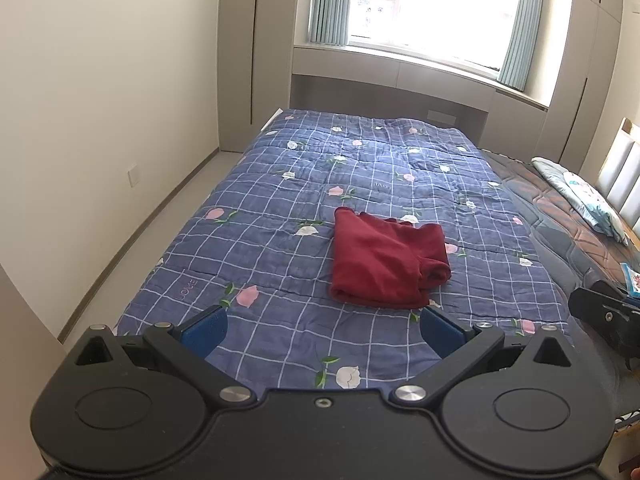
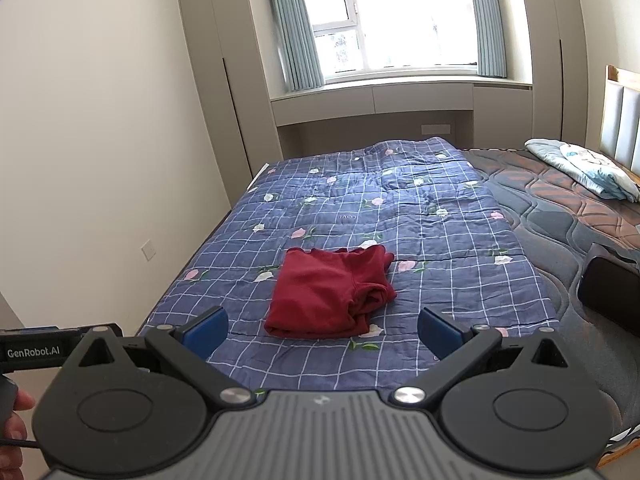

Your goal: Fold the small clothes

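Lying mid-quilt (image 1: pixel 280 208), the folded red garment (image 1: pixel 384 264) sits just beyond both grippers, long axis running near to far. Left gripper (image 1: pixel 322 326) and right gripper (image 2: pixel 322 328) hover wide open, empty, about equally near.

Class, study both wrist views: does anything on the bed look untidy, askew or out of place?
Yes. The red garment is folded unevenly: its right side is bunched and rumpled. The checked quilt covers only part of the bed, leaving the bare mattress exposed at the right.

Bright window (image 2: pixel 404 20) (curtained), bed (image 2: pixel 560 216), wardrobes (image 1: pixel 248 52)
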`<state>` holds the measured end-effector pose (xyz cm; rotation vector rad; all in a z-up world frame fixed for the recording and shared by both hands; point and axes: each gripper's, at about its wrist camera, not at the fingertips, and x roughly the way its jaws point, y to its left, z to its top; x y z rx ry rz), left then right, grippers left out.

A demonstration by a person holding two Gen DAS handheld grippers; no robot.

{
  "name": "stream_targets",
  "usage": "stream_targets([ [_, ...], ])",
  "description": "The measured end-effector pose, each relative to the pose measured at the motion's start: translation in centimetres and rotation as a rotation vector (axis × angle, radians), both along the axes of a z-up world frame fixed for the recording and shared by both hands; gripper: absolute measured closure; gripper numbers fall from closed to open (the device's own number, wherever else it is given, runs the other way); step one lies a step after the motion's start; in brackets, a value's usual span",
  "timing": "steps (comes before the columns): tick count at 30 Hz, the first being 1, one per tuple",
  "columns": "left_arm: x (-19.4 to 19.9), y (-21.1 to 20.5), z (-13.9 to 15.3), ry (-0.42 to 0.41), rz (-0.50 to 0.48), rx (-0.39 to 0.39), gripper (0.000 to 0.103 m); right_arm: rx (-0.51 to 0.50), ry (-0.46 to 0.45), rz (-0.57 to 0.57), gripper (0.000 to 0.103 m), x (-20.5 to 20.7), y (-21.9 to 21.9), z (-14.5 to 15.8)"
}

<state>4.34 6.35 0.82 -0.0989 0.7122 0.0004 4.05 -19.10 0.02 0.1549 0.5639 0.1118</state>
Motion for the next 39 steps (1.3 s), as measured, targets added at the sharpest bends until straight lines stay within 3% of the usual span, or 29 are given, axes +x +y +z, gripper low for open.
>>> stream_targets([
  [39,0.01,-0.15,-0.15,0.004,0.018,0.004,0.001,0.01,0.017,0.024,0.0,0.58,-0.31,-0.04],
])
